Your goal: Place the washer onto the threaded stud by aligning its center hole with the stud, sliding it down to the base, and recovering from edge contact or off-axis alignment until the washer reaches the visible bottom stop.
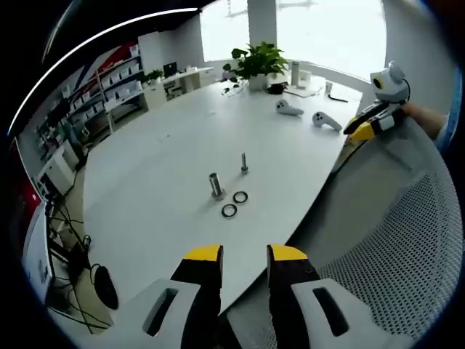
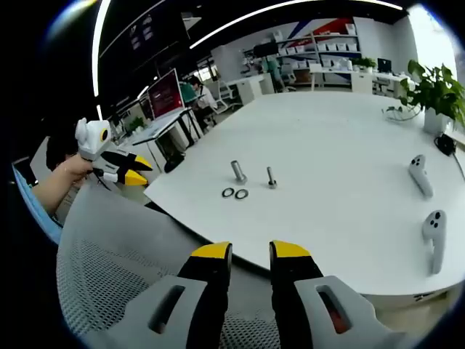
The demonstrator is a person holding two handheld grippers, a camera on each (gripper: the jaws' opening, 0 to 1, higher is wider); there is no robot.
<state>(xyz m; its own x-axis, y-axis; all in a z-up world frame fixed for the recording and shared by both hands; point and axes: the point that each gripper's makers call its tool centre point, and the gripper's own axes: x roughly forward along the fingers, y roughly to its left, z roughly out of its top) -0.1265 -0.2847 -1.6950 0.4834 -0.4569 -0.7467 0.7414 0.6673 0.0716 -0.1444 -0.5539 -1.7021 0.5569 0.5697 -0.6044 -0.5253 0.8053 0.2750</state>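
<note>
Two metal washers [image 1: 240, 196] [image 1: 229, 211] lie flat and side by side on the white table [image 1: 160, 145]. Just beyond them stand a thick threaded stud [image 1: 216, 185] and a thinner stud [image 1: 244, 163]. My left gripper [image 1: 245, 256] is open and holds nothing, hovering off the table's near edge, well short of the washers. In the right gripper view the washers [image 2: 228, 193] [image 2: 241, 194] lie in front of the thick stud [image 2: 238, 171] and the thin stud [image 2: 271, 177]. My right gripper [image 2: 251, 251] is open with nothing in it, also back from the table edge.
A mesh chair back [image 1: 407, 240] [image 2: 109, 269] lies under both grippers. Two white controllers [image 1: 289, 109] [image 1: 325, 121] and a potted plant [image 1: 254, 62] sit farther along the table. The right gripper [image 1: 370, 123] shows at the table's right edge. A hand holds the left gripper [image 2: 120, 171].
</note>
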